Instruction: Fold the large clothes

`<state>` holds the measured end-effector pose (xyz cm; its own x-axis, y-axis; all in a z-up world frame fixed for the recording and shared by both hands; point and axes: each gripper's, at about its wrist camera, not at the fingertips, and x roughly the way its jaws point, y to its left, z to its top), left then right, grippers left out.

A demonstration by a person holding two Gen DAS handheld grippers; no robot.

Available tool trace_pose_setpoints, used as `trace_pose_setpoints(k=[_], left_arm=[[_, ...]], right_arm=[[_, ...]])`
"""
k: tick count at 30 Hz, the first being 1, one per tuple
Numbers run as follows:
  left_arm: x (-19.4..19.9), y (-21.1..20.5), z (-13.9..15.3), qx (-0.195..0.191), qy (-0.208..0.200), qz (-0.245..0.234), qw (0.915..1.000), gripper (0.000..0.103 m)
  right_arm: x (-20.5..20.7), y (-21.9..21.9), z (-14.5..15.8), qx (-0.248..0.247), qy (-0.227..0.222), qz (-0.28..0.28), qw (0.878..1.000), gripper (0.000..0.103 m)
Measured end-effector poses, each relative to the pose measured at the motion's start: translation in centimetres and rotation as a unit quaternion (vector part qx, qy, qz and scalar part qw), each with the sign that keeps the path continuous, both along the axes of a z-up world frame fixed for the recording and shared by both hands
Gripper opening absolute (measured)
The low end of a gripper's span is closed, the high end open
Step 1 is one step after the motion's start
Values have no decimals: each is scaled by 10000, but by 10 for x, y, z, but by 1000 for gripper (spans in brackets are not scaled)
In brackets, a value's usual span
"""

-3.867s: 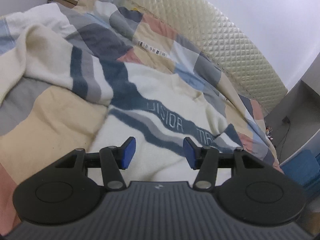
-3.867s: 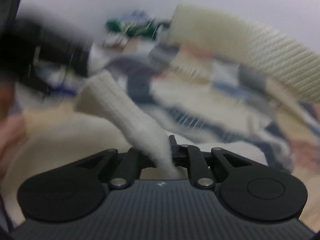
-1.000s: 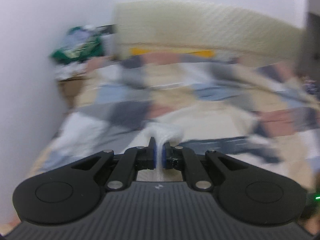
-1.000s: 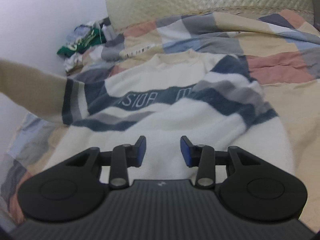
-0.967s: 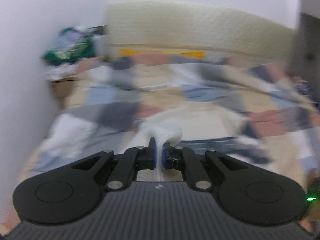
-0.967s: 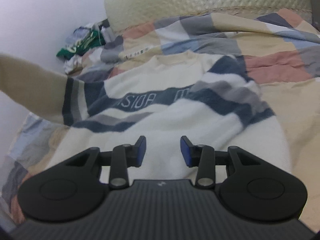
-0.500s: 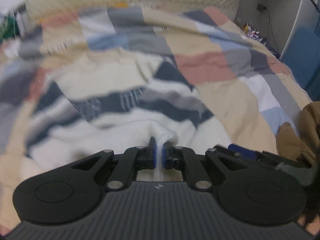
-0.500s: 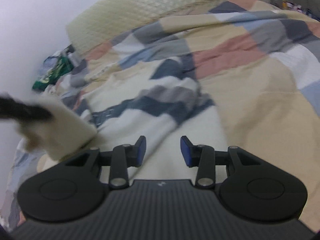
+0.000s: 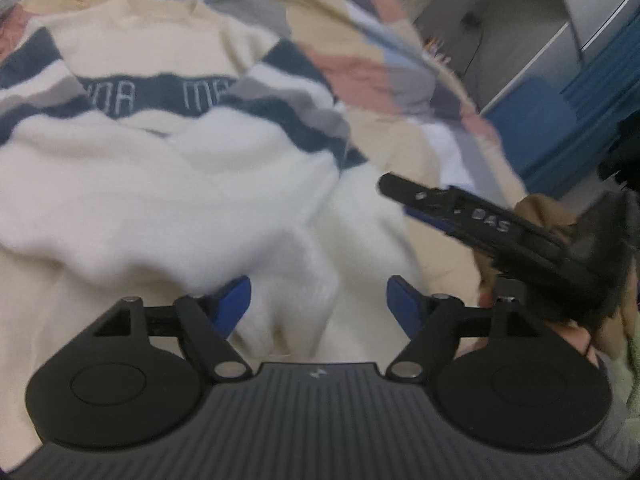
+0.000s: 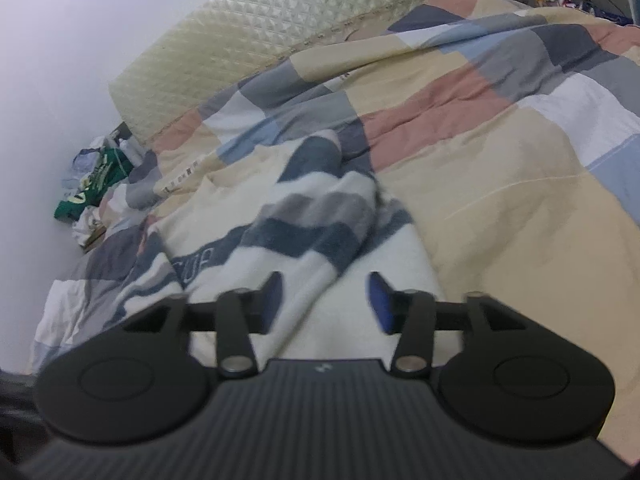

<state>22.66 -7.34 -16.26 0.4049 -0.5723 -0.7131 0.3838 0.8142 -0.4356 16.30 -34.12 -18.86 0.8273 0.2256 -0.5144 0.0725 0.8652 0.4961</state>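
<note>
A cream sweater [image 9: 160, 184] with navy and grey stripes and a lettered navy band lies face up on the bed, collar at the far end. A sleeve lies folded across its lower body. My left gripper [image 9: 318, 304] is open just above the white lower part, with the sleeve end between its blue pads, untouched. My right gripper [image 10: 322, 300] is open and empty over the sweater's [image 10: 280, 232] right side. It also shows in the left wrist view [image 9: 460, 208], at the right, close to the hem.
A patchwork quilt [image 10: 500, 140] in beige, pink, grey and blue covers the bed. A quilted cream headboard [image 10: 248, 52] stands at the far end. A pile of clothes [image 10: 96, 184] sits by the wall. Grey and blue furniture [image 9: 532, 92] stands past the bed's right side.
My left gripper carried the sleeve across the sweater, then opened and let it go on the body. My right gripper stayed open and swung toward the sweater's right side.
</note>
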Motion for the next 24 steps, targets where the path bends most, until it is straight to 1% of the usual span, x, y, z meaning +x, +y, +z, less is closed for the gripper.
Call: trace_pose_setpoints(k=[2, 4, 5, 7, 9, 10, 11, 12, 14, 16, 17, 18, 20, 22, 24], left_arm=[[-3, 18, 0, -340, -104, 101, 9993, 79], [3, 40, -2, -634, -93, 348, 9973, 79], [7, 50, -3, -661, -118, 514, 9964, 79], [17, 77, -5, -613, -158, 1047, 9925, 79], [25, 103, -8, -832, -56, 1322, 9877, 79], [28, 119, -9, -1036, -8, 1455, 9839, 79], [31, 128, -9, -1140, -2, 1557, 9812, 79], [32, 138, -8, -1157, -39, 1704, 9786, 79], [37, 153, -9, -890, -23, 2197, 9715, 80], [43, 169, -16, -833, 101, 2569, 9628, 80], [47, 175, -20, -818, 157, 2731, 9584, 79], [50, 180, -25, -797, 218, 2889, 9538, 79], [59, 192, -39, -1031, 413, 3161, 9422, 78], [64, 200, -48, -1333, 497, 3332, 9321, 78], [69, 199, -50, -1429, 408, 3365, 9299, 68]], right_arm=[[4, 7, 0, 126, 44, 158, 9998, 61], [5, 13, 0, 330, 72, 304, 9990, 61], [5, 16, 0, 393, 80, 374, 9985, 61], [3, 25, 0, 441, 77, 535, 9976, 61], [3, 34, -1, 451, 106, 744, 9962, 61], [4, 39, -2, 458, 132, 852, 9952, 63], [6, 44, -3, 481, 164, 976, 9939, 65], [9, 49, -5, 498, 216, 1073, 9927, 68], [12, 57, -9, 503, 340, 1205, 9909, 68], [13, 62, -14, 421, 480, 1252, 9901, 68], [13, 62, -17, 457, 539, 1269, 9894, 69], [14, 61, -20, 593, 601, 1301, 9879, 69], [14, 57, -26, 1032, 763, 1408, 9817, 69], [12, 56, -31, 1307, 943, 1618, 9736, 69], [11, 63, -35, 1366, 1120, 1897, 9658, 68]])
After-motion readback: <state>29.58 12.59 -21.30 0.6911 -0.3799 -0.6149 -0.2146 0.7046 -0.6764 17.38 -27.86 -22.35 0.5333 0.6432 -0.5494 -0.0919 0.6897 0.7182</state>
